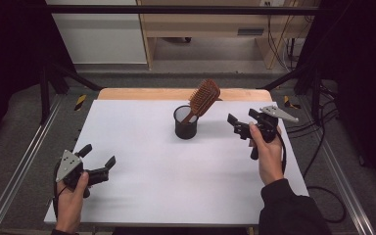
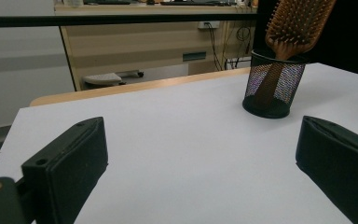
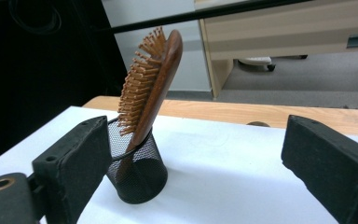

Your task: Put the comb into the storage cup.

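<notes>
A wide white bench [image 1: 176,186] takes up most of the room in front of the person, with a strip of bare wood showing along its far edge. Toward the far middle of it stands a black mesh cup [image 1: 185,123], upright, and a wooden paddle hairbrush [image 1: 203,98] sits handle-down inside it, its bristled head leaning up and to the right, well above the rim. The right tool [image 1: 241,121] hovers just to the right of the cup, apart from it, aimed at the brush with its jaws spread wide and nothing between them. The left tool [image 1: 98,161] is held low at the near left, well apart from the cup, its jaws likewise released and gripping nothing. To my eye the work in hand is either a reach for the brush or a withdrawal after parking it, and I cannot say which. The risk is the cup: it looks light and top-heavy with that tilted brush in it, so a jaw brushing the rim, or a sideways pull on the head, could tip it and send it rolling. Gripping the bristles could let the brush slip. With the left tool so far off, nothing would steady the cup if the handle drags on the mesh.
</notes>
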{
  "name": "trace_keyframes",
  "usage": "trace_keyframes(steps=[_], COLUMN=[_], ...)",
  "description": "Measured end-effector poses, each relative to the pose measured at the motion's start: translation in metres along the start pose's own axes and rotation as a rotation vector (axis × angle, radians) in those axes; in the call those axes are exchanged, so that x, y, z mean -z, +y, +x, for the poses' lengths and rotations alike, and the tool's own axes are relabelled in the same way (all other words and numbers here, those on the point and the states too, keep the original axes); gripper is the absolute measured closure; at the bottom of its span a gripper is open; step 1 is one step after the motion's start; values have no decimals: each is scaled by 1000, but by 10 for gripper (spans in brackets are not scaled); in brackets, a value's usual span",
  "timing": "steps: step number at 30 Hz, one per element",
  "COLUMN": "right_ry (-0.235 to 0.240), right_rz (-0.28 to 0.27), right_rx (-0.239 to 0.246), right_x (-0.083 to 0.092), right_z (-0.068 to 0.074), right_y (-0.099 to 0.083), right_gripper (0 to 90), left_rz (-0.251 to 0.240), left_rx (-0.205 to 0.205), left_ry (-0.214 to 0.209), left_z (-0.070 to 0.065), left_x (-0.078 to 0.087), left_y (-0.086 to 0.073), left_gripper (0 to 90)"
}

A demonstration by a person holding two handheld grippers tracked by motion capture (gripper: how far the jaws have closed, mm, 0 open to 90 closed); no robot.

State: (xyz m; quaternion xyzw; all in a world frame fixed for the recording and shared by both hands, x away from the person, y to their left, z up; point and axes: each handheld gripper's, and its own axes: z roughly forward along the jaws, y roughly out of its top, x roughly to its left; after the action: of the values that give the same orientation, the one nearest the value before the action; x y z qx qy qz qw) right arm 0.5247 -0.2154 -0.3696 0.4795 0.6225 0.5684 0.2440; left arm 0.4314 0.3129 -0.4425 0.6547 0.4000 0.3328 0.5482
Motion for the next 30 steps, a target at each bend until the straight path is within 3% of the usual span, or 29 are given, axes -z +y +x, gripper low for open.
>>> trace_keyframes(steps=[13,30], right_ry=[-17,-80], right_rz=[-39,-93], right_rx=[53,119], right_x=[34,56], right_z=[-14,-18], right_y=[-8,-22], right_gripper=[67,36], left_rz=[-8,-18], left_rx=[10,9], left_ry=[7,3], left_z=[4,3], left_x=[5,8], left_y=[0,1], left_gripper=[23,21])
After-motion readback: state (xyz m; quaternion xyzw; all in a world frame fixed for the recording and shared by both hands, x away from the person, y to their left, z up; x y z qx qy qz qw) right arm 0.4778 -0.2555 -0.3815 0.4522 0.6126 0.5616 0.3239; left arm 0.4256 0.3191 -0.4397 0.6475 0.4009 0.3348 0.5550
